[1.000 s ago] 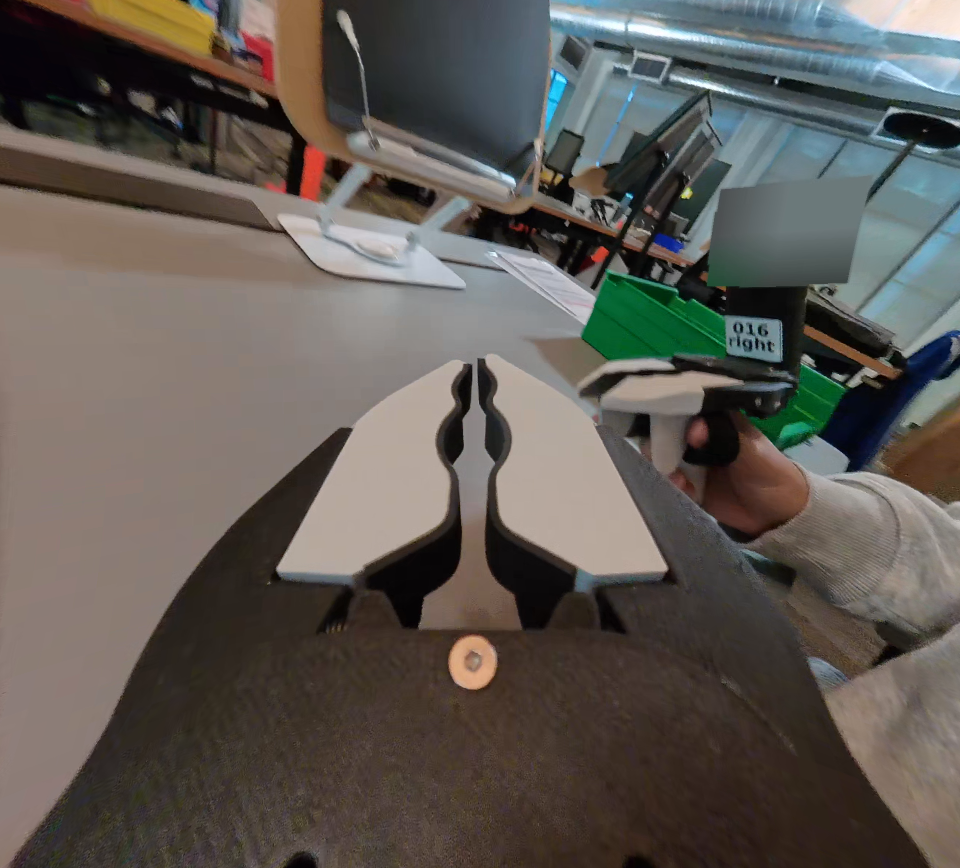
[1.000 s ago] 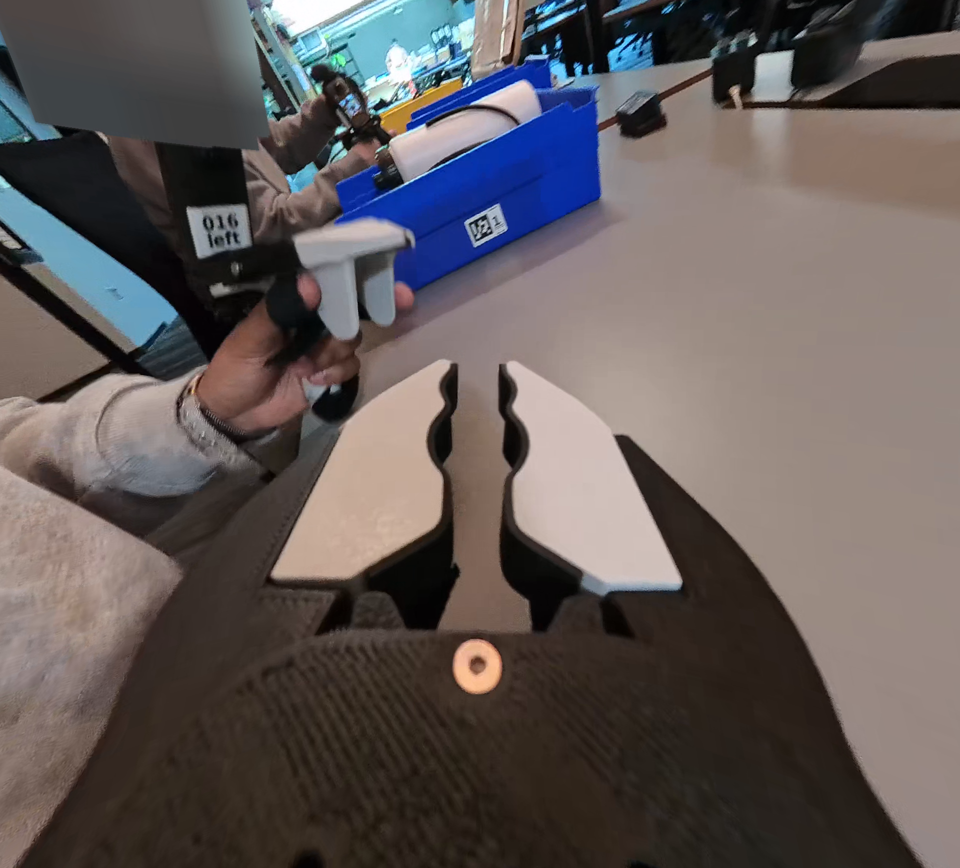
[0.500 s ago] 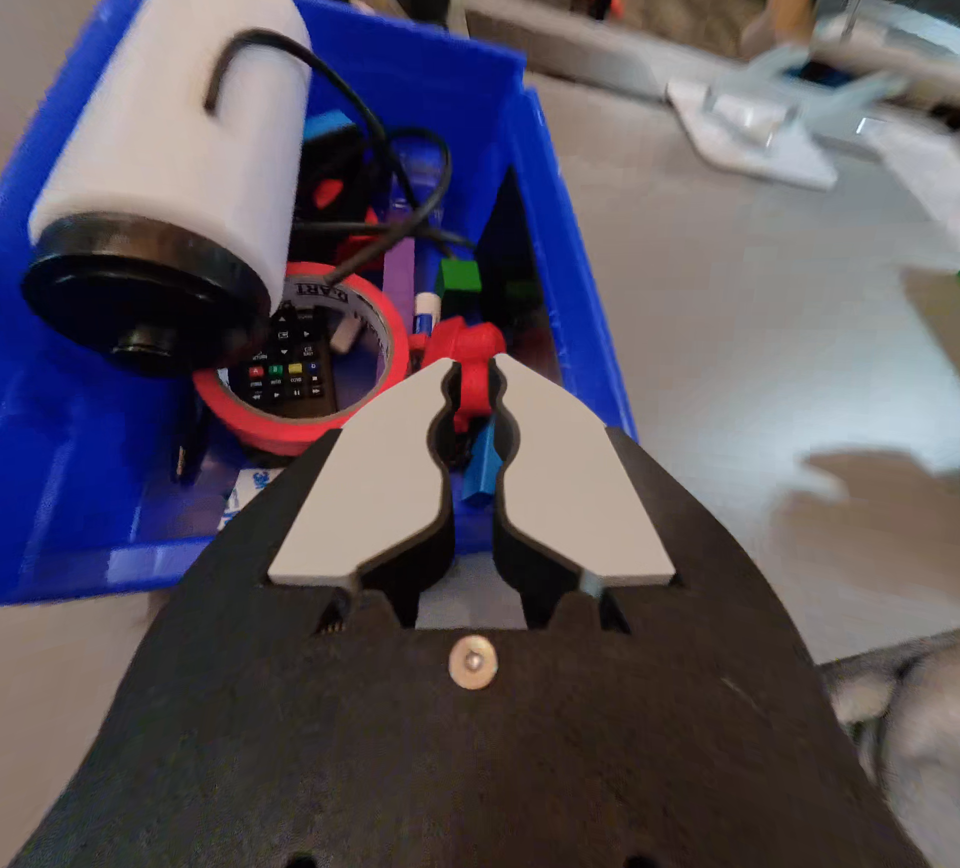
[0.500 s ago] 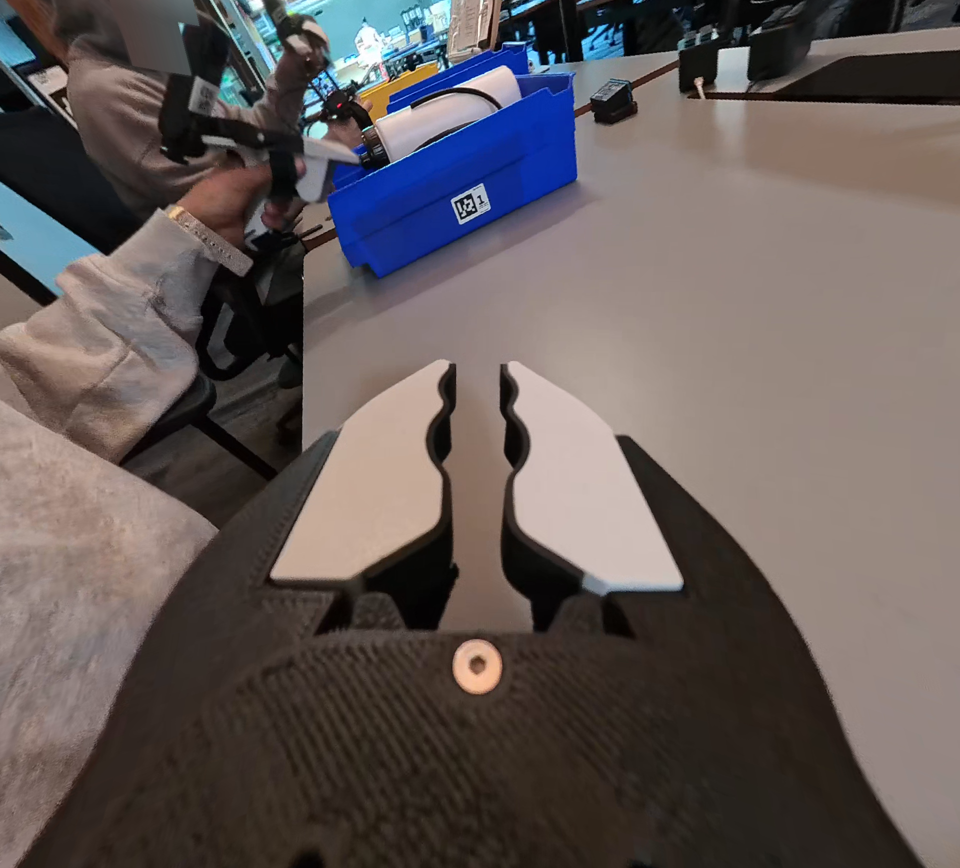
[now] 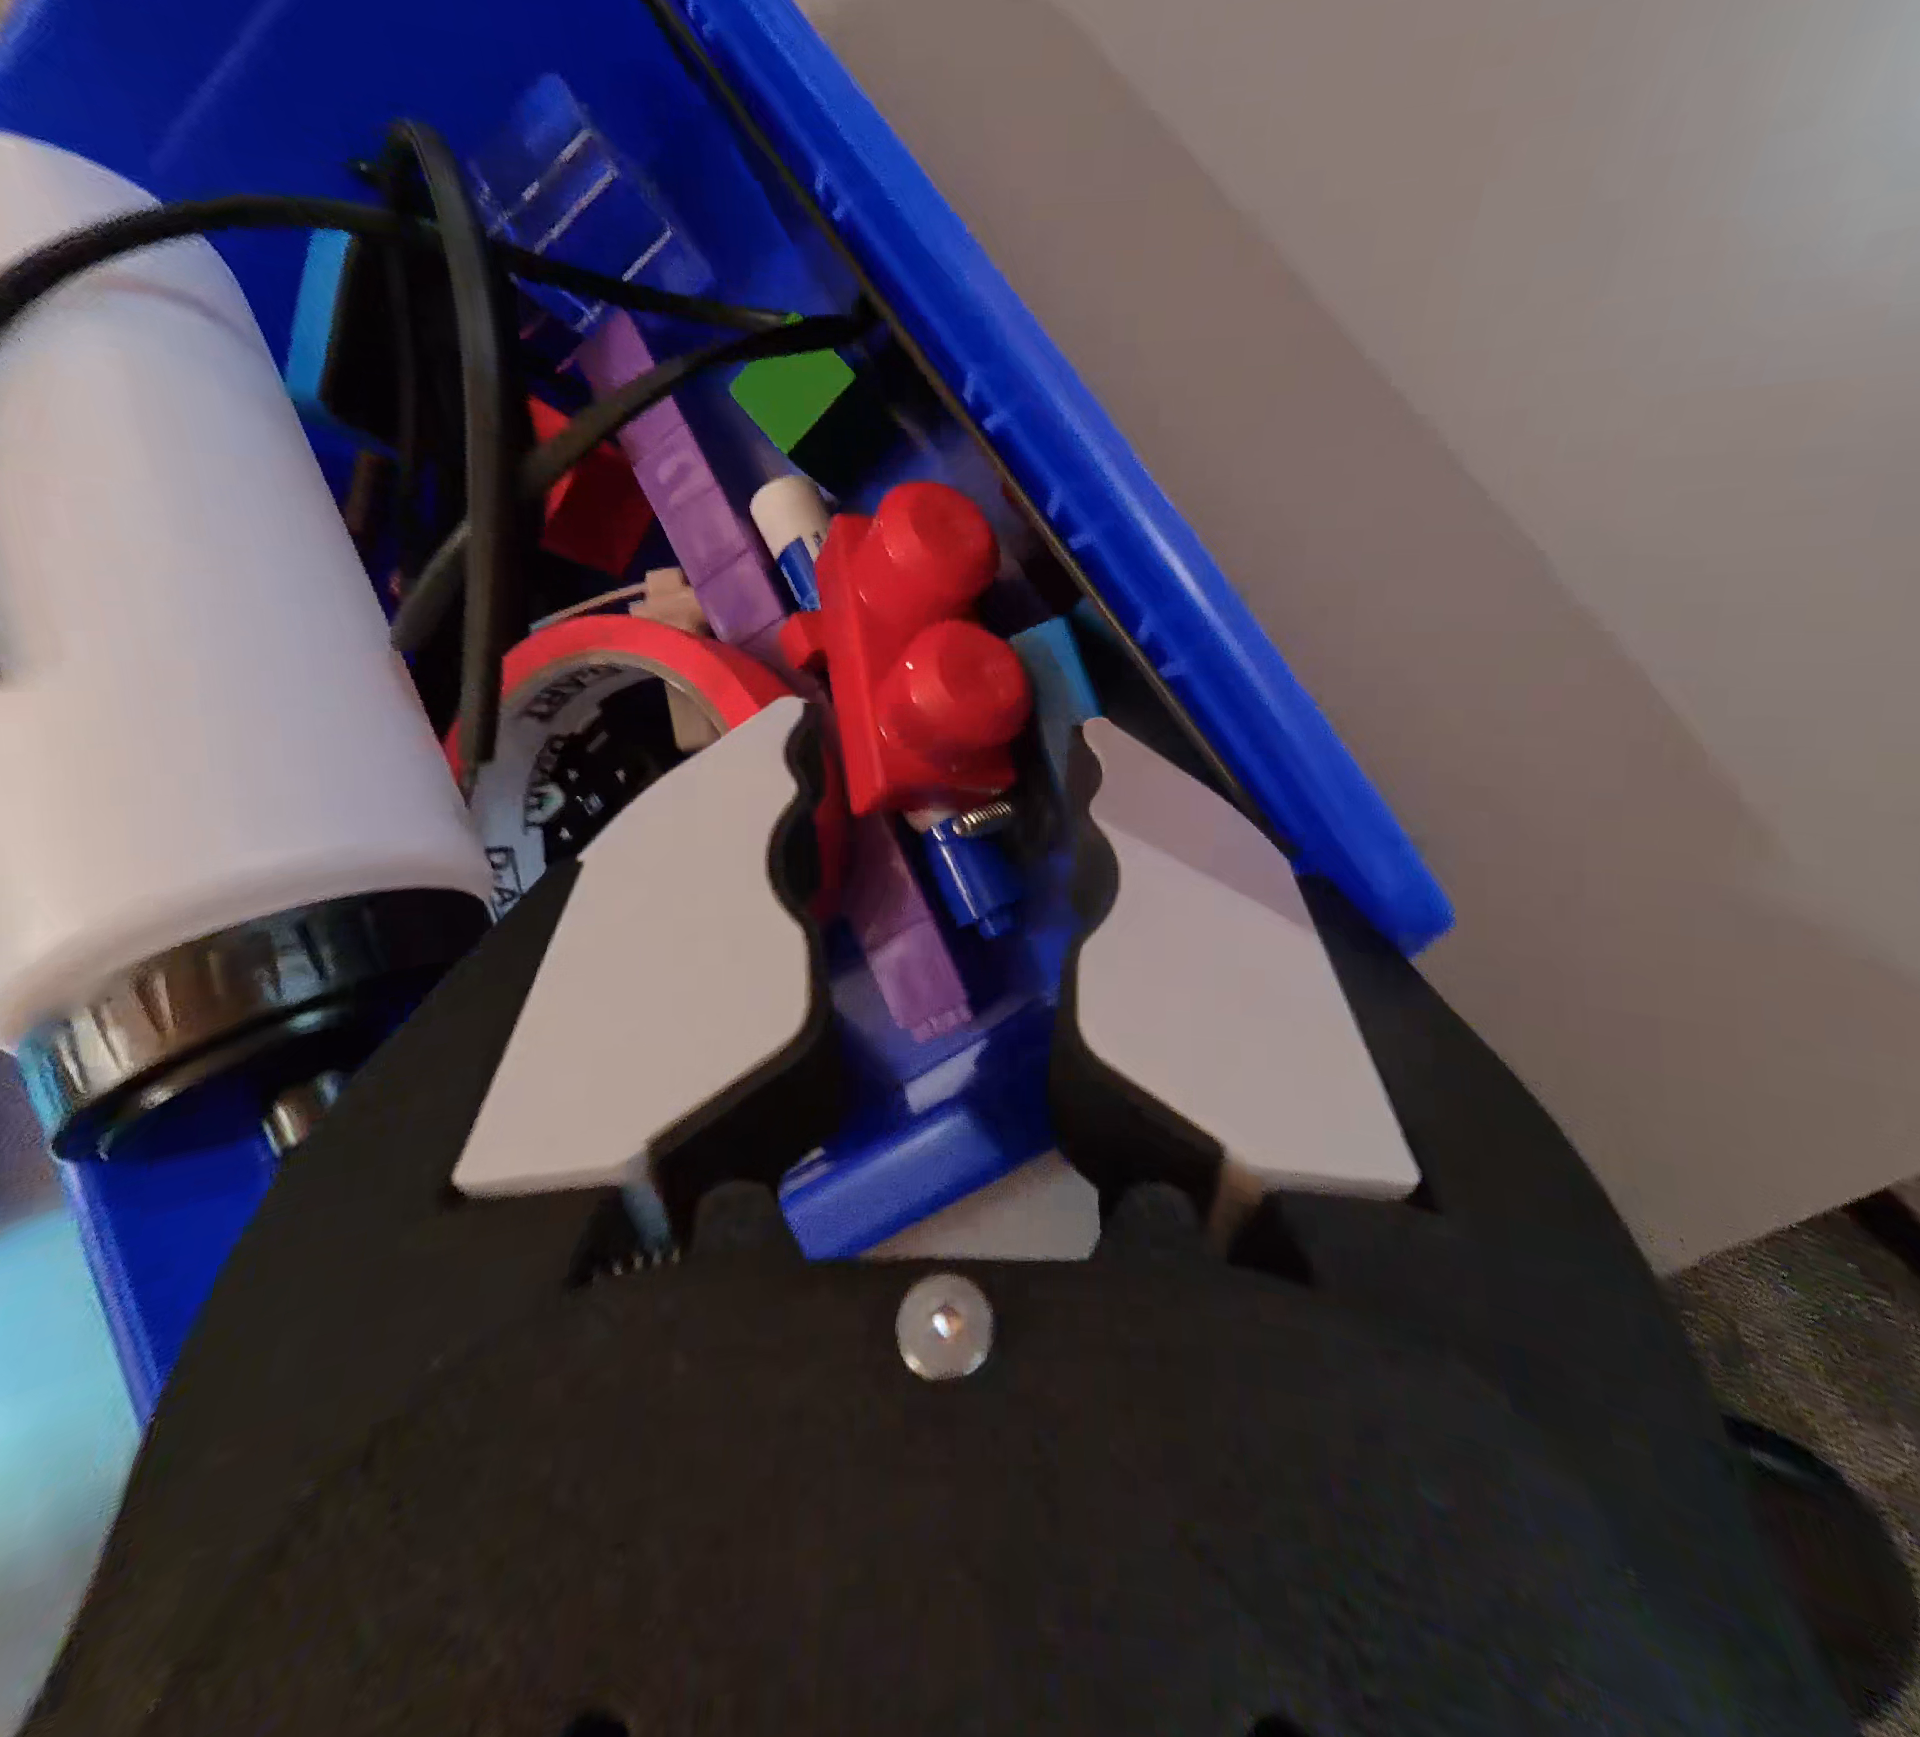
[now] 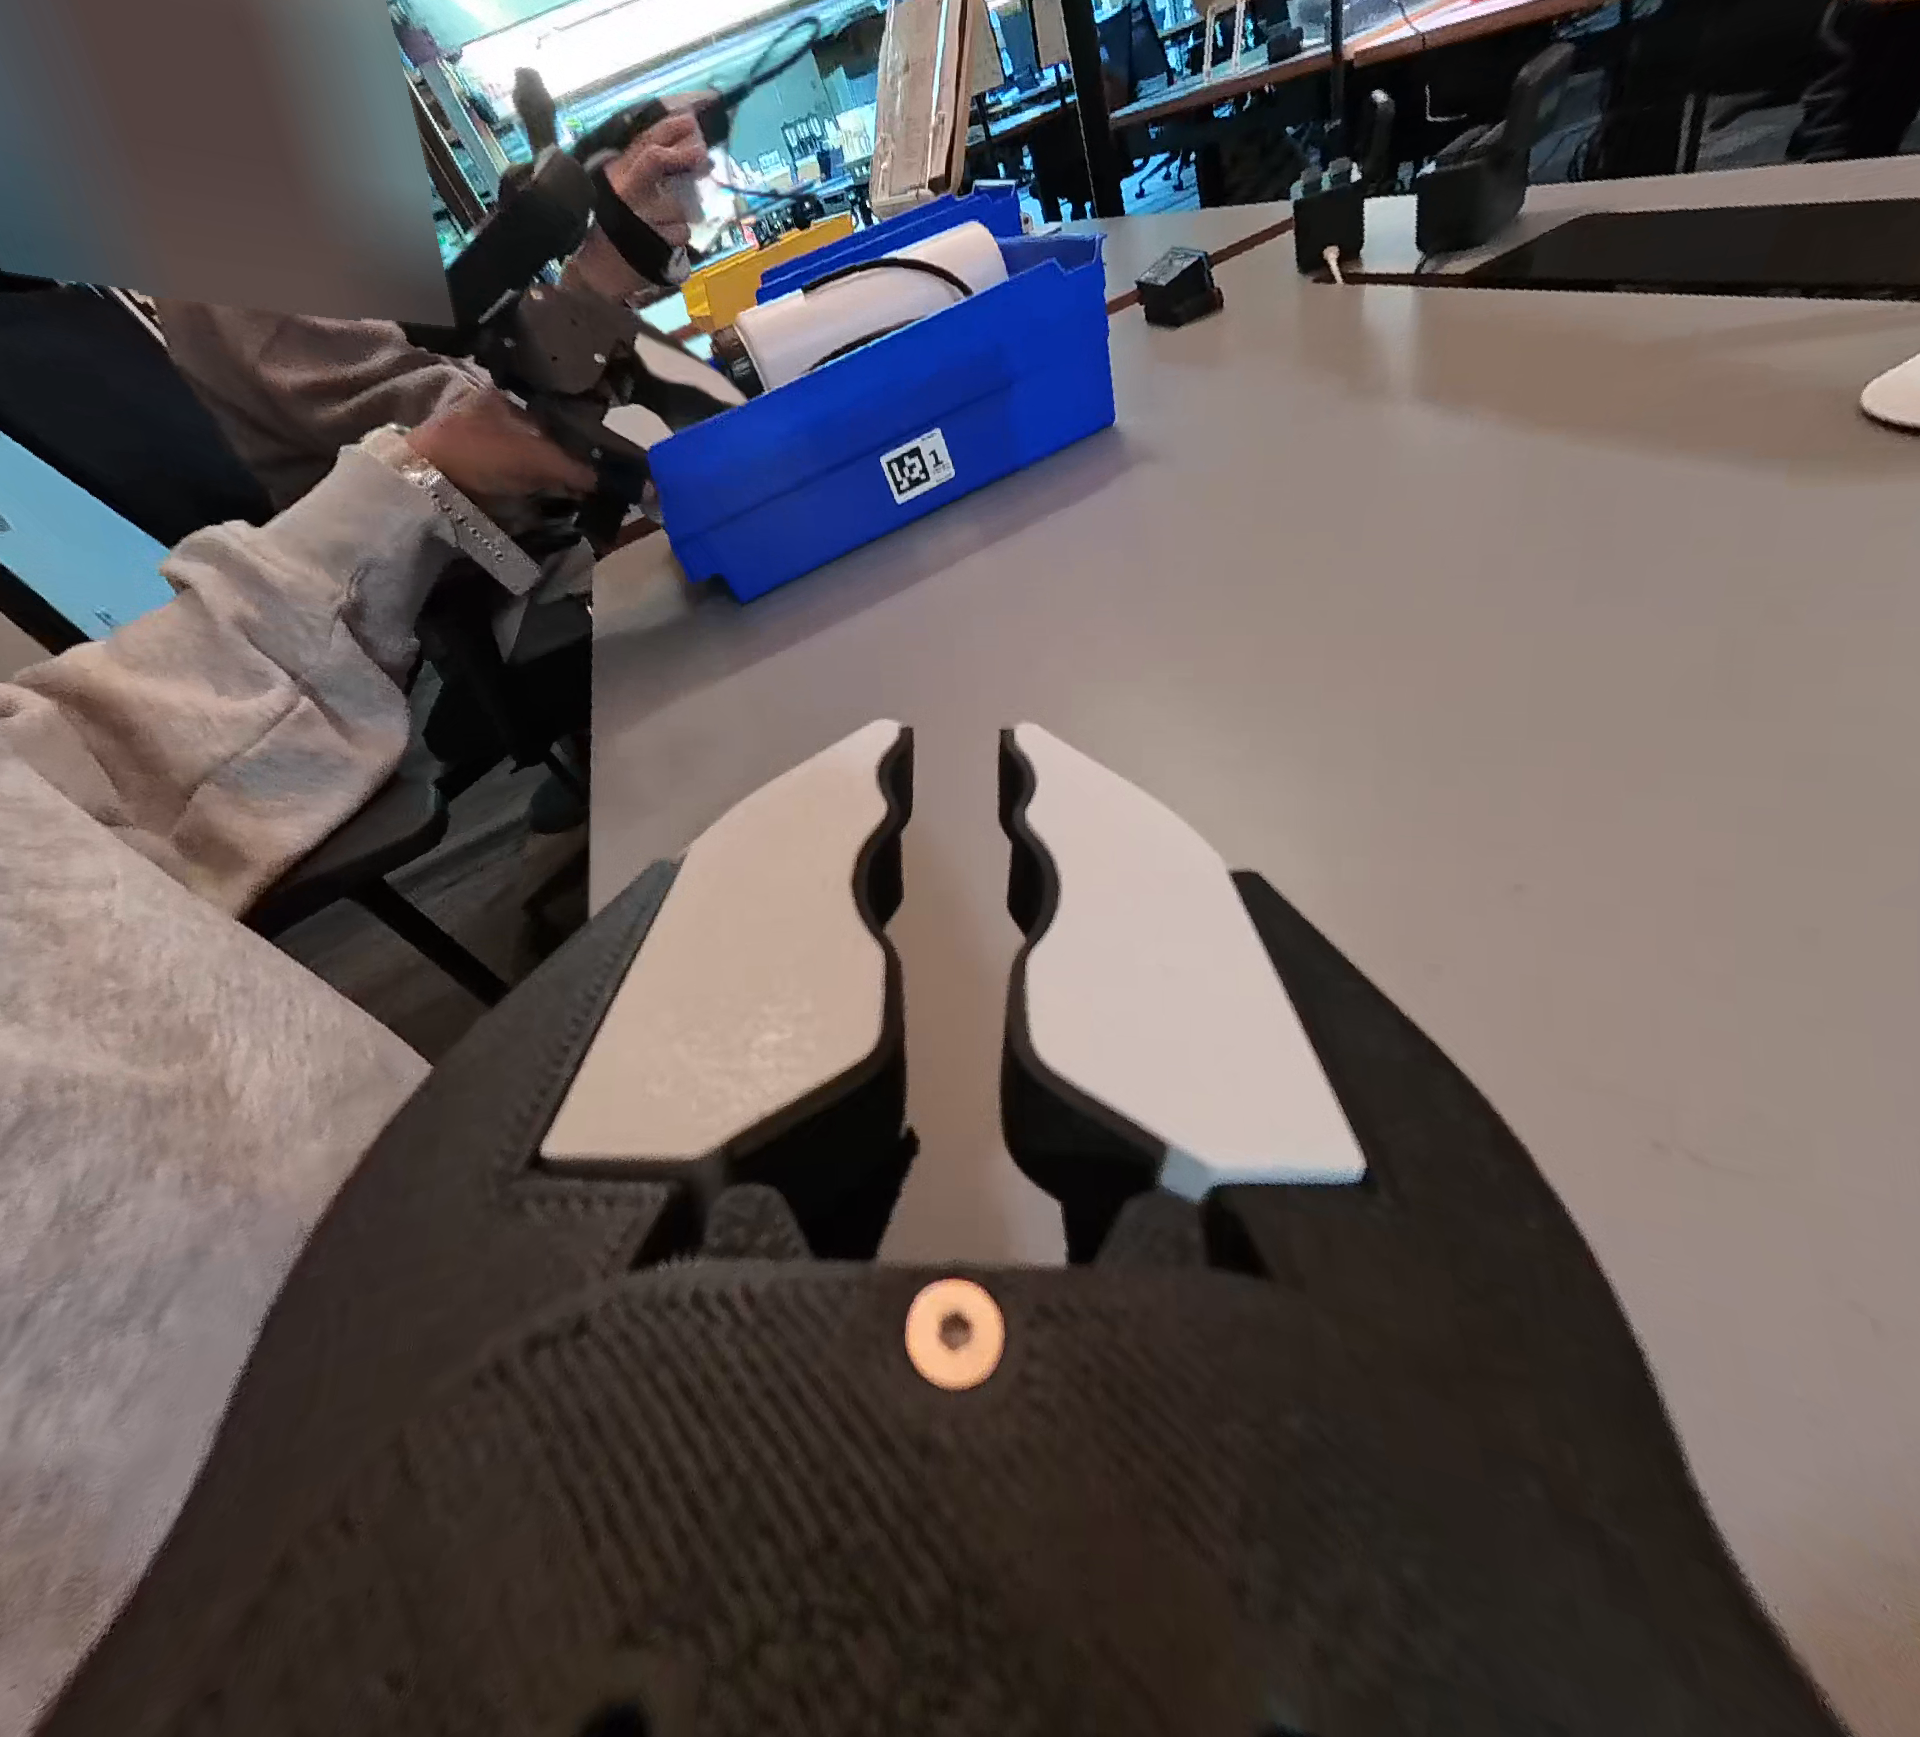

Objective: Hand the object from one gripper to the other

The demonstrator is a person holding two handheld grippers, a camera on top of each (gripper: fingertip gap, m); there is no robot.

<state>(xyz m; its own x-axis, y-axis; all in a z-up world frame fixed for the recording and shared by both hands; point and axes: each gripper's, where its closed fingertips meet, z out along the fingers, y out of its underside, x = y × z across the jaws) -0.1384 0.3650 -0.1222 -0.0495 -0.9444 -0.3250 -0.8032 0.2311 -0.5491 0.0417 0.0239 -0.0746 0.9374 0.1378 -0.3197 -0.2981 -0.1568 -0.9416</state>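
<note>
A red two-stud toy block (image 5: 914, 648) lies among clutter inside the blue bin (image 5: 1039, 399). My left gripper (image 5: 935, 731) is open and reaches into the bin, with one fingertip on each side of the block. I cannot tell if the fingers touch it. In the right wrist view the bin (image 6: 894, 430) stands at the far left of the grey table (image 6: 1455, 648), and the left gripper (image 6: 582, 409) shows blurred at its end, held by a hand. My right gripper (image 6: 956, 737) hovers low over the table, its jaws a narrow gap apart and empty.
The bin also holds a white cylinder with a black cap (image 5: 177, 596), a red tape roll (image 5: 634, 659), a purple strip (image 5: 686, 492), a marker and black cables (image 5: 468, 440). Small black adapters (image 6: 1179, 290) sit behind the bin. The table's left edge (image 6: 592, 752) is near my right gripper. Tip to tip, the grippers are about 40 cm apart.
My left gripper swung from the table over to the blue bin, dropped in close to the red block and opened wide. The right gripper stayed nearly still, tilting slightly.
</note>
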